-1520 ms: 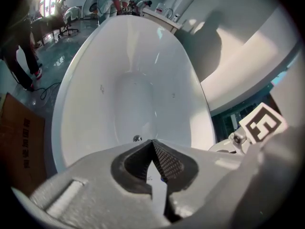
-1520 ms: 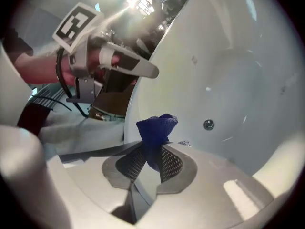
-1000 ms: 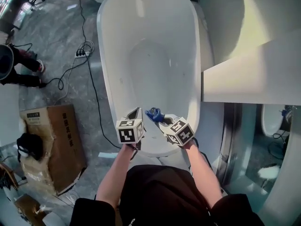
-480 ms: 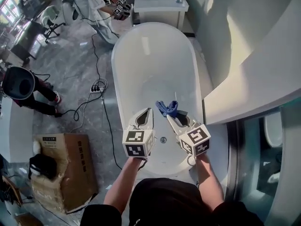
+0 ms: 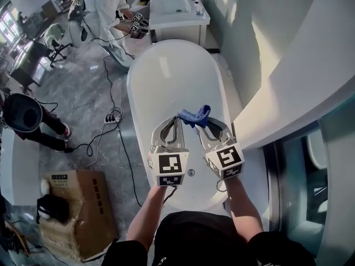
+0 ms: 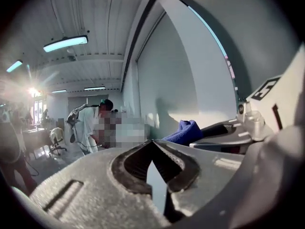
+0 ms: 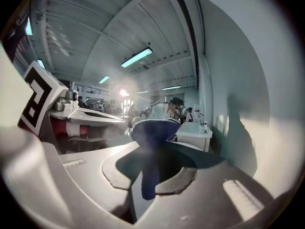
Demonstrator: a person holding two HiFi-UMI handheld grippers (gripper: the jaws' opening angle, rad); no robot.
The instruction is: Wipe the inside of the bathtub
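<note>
The white oval bathtub fills the middle of the head view. Both grippers hang over its near half, side by side. My right gripper is shut on a crumpled blue cloth that sticks out past its tips. In the right gripper view the blue cloth bunches above the right gripper and a strip hangs down between the jaws. My left gripper is shut with nothing in it, its tips touching just left of the cloth. The left gripper view shows the left gripper shut and the blue cloth beyond.
The tub drain lies below the grippers. A cardboard box stands on the floor at left, with a power strip and cables beside the tub. A person in white works at a washbasin beyond the tub. A white ledge borders the right.
Both grippers have moved forward over the tub, away from its near end, and come closer together. The blue cloth went along in the right gripper. The head view has tilted up.
</note>
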